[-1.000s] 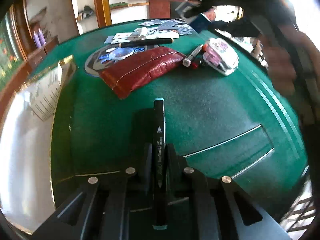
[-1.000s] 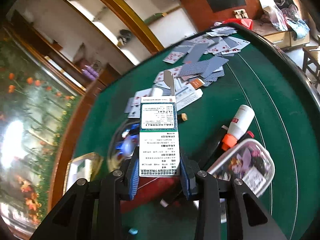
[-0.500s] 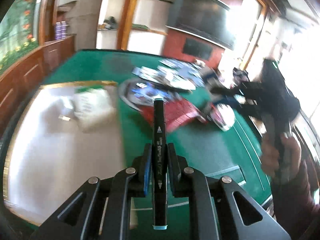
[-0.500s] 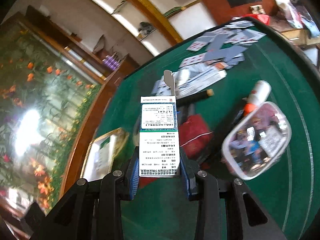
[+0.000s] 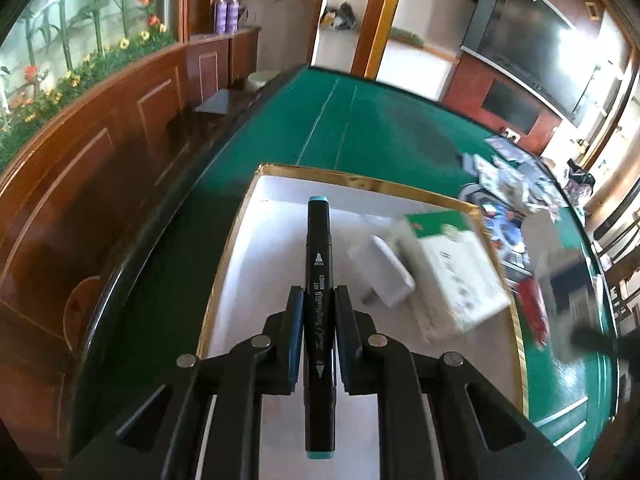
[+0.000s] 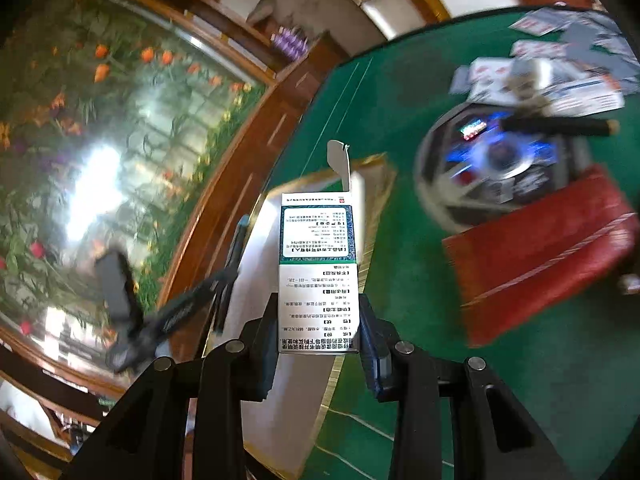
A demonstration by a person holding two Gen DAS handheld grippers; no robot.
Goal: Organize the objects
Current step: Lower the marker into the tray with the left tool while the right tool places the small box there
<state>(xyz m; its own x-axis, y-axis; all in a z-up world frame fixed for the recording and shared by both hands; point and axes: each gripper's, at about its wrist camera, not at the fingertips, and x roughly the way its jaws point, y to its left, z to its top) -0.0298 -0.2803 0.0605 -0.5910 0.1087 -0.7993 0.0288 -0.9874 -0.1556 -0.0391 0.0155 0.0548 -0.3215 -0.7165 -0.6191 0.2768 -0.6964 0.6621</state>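
While the left gripper (image 5: 316, 312) is hanging above the gold-rimmed white tray (image 5: 360, 179), its fingers (image 5: 294, 320) are clenching a black art marker (image 5: 318, 280) with teal ends, the marker lying straight along the fingers and reaching out over the tray's white floor; inside the tray, to the right of the marker, a white charger plug (image 5: 386, 276) is lying just beside, perhaps touching, a white box with a green top (image 5: 452, 268), both blurred; the tray is sitting on the green bench (image 5: 360, 128) near its wooden-panelled edge; in the right wrist view, the right gripper (image 6: 318, 320) is holding a white and green medicine box (image 6: 318, 272) upright between its fingers (image 6: 370, 344), which are pressing on the box's two sides, its top flap standing open; the box is hanging over the near right rim of the same tray (image 6: 374, 176); to its left the left gripper (image 6: 218, 280) is showing as a dark blur with the marker (image 6: 236, 248) over the tray; further right on the bench (image 6: 520, 380) a red pouch (image 6: 540, 256) is lying against a round dark disc (image 6: 496, 164), a black marker (image 6: 560, 125) is resting across the disc's far edge, and scattered playing cards (image 6: 560, 40) are lying beyond.
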